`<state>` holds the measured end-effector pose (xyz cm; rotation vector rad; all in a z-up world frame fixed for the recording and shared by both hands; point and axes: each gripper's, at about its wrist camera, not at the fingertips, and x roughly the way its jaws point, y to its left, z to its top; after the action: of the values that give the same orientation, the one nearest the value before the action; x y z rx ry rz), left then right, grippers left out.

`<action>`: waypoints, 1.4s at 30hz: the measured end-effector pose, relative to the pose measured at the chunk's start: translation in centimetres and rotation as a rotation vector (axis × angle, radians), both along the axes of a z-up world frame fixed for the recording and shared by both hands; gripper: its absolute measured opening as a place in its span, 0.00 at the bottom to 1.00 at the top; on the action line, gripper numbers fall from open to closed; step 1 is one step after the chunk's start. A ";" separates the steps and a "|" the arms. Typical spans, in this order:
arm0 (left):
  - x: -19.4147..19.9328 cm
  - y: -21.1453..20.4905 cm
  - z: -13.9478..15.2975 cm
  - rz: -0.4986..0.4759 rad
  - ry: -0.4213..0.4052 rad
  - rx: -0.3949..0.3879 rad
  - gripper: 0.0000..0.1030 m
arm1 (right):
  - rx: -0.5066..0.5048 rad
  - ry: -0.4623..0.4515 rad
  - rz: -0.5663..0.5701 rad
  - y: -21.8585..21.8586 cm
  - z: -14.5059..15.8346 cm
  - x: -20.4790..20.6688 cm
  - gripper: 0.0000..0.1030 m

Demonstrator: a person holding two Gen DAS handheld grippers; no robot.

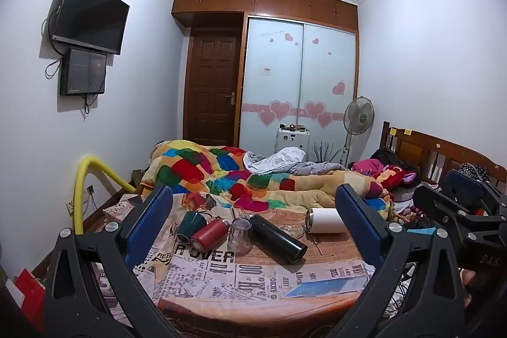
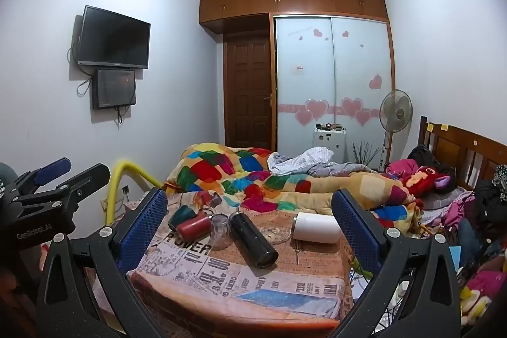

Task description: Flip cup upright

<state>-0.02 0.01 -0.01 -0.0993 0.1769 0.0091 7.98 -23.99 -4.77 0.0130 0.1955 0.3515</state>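
Several cups lie on a newspaper-print cloth (image 1: 221,281) on the bed. A green cup (image 1: 191,223), a red flask (image 1: 209,232), a black flask (image 1: 279,238) and a white cup (image 1: 326,220) lie on their sides. A clear glass (image 1: 240,235) stands upside down between the red and black ones. They also show in the right wrist view: green (image 2: 181,216), red (image 2: 194,227), glass (image 2: 221,231), black (image 2: 253,239), white (image 2: 317,227). My left gripper (image 1: 253,211) is open and empty, held back from the cups. My right gripper (image 2: 250,208) is open and empty too.
A colourful patchwork quilt (image 1: 221,173) is heaped behind the cloth. Clothes and soft toys (image 2: 427,179) pile up at the right by the wooden headboard (image 2: 469,148). A yellow tube (image 1: 79,195) curves at the left. A flat glass dish (image 2: 274,233) lies beside the black flask.
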 end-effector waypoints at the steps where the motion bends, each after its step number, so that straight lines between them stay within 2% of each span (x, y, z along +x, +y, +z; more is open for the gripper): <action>1: 0.0 0.0 0.0 0.002 0.000 0.000 1.00 | 0.001 0.000 0.001 0.0 0.0 0.0 1.00; 42: 0.4 -0.7 -0.3 -0.003 0.008 0.021 1.00 | 0.001 0.010 -0.001 -0.6 -0.4 -0.1 1.00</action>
<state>0.34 -0.65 -0.32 -0.0779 0.1851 0.0084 7.89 -24.58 -5.18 0.0156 0.2051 0.3502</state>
